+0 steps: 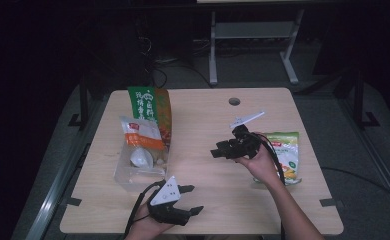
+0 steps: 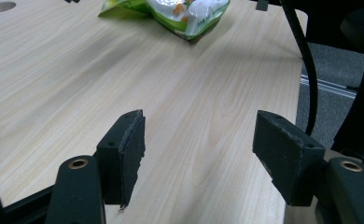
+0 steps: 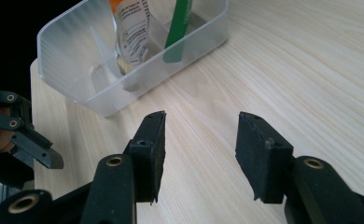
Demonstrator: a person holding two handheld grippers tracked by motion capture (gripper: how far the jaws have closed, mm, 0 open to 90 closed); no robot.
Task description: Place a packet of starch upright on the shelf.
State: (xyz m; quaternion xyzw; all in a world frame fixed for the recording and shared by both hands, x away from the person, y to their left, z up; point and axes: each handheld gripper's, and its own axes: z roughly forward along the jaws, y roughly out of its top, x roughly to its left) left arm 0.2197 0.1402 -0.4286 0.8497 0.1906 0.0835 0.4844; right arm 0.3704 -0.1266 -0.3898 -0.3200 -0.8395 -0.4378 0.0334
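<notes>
Near the frame's lower centre, the left gripper (image 1: 192,199) hovers, fingers spread; right gripper (image 1: 217,150), mid-frame, fingers spread, faces the clear bin (image 1: 133,172).

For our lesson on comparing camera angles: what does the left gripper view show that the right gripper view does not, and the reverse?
Left gripper view: a green-and-white snack bag lying on the table, plus a black cable at the edge.

Right gripper view: a clear plastic bin holding an orange-labelled packet and a green packet, with the left gripper beside it.

Both: the wooden tabletop and a pair of open black jaws with nothing between them.
</notes>
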